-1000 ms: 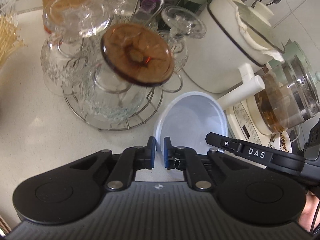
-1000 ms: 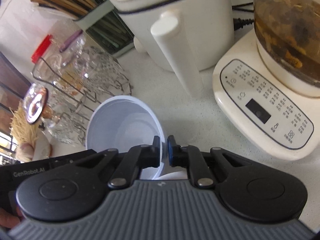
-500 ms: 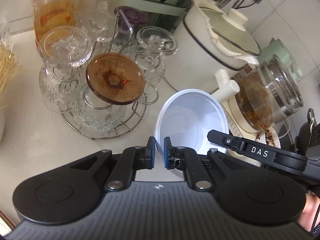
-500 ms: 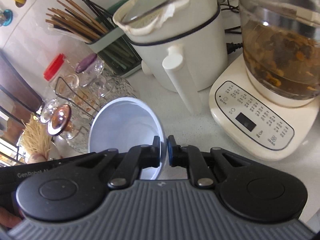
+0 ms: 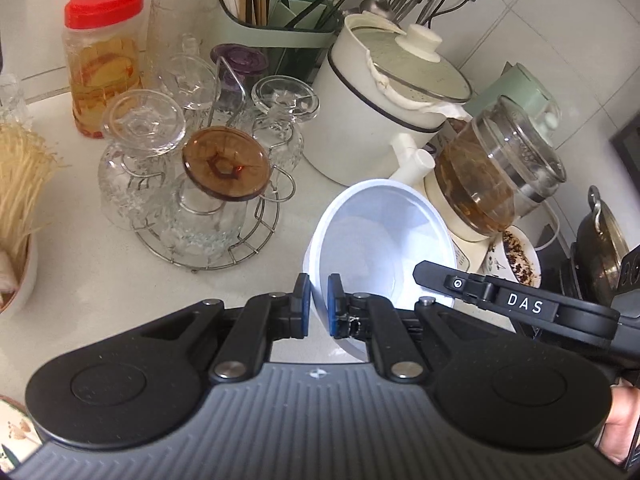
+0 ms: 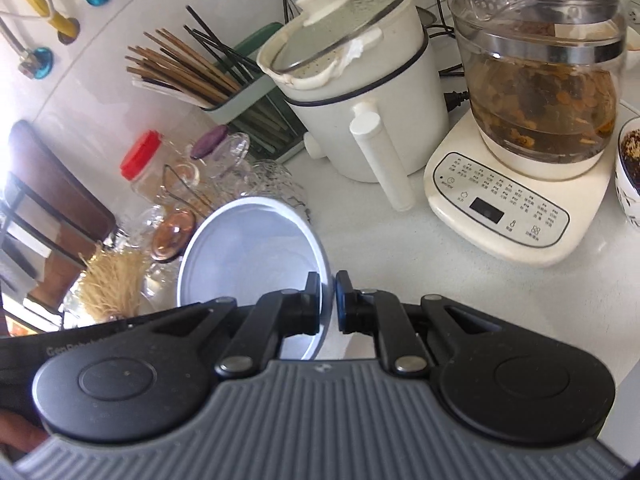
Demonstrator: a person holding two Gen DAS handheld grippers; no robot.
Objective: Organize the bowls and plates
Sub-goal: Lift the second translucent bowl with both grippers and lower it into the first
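A white bowl [image 5: 376, 236] is held in the air above the counter, tilted, gripped on both sides. My left gripper [image 5: 319, 304] is shut on its left rim. My right gripper [image 6: 328, 304] is shut on its right rim, and the bowl [image 6: 248, 256] opens toward me in the right wrist view. The right gripper's black arm [image 5: 516, 304] shows at the right of the left wrist view. A patterned plate's edge [image 5: 12, 440] shows at the bottom left corner.
A wire rack of upturned glasses [image 5: 200, 184] stands left of the bowl. A white pot with lid [image 6: 360, 80] and a glass kettle on its base [image 6: 536, 80] stand behind. A red-lidded jar [image 5: 102, 56], chopstick holder [image 6: 224, 84], noodles [image 5: 20, 184] and a dirty bowl [image 6: 628, 172] surround them.
Both grippers have risen and pulled back with the bowl between them; the counter and rack now look farther away and more of the background shows.
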